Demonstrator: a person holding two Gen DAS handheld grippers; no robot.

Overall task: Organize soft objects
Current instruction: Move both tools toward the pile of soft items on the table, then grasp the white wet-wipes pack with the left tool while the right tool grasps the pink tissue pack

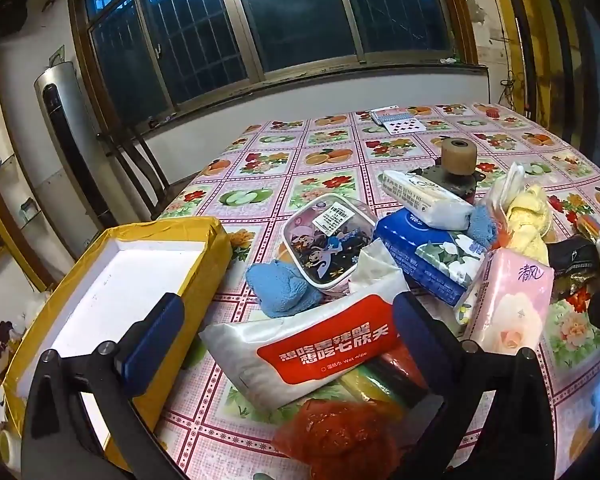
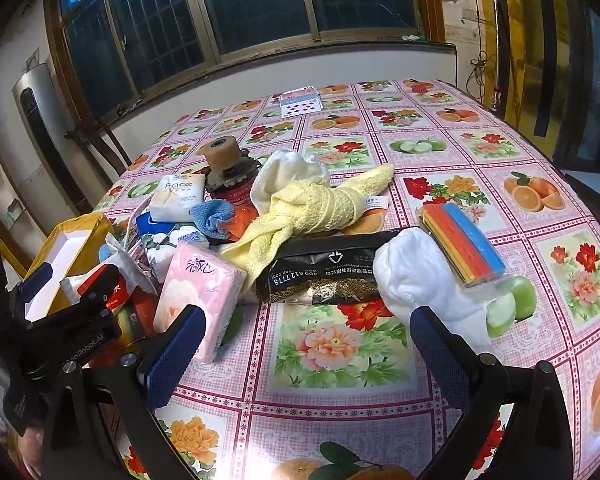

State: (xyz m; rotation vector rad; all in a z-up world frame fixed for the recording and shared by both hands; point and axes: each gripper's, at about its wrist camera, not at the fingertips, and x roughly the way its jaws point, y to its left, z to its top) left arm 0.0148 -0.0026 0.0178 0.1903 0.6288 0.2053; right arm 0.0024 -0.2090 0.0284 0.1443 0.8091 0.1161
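Both the left gripper (image 1: 288, 332) and right gripper (image 2: 306, 344) stand released; the wet-wipe pack (image 1: 300, 350), near the table's (image 2: 340, 412) front-left corner, is probably light, pliant and slippery, so grasp across its middle.

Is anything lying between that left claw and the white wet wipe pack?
Nothing visible. The open left gripper already straddles the wet wipe pack, and the yellow box lies just left of it, with no item between.
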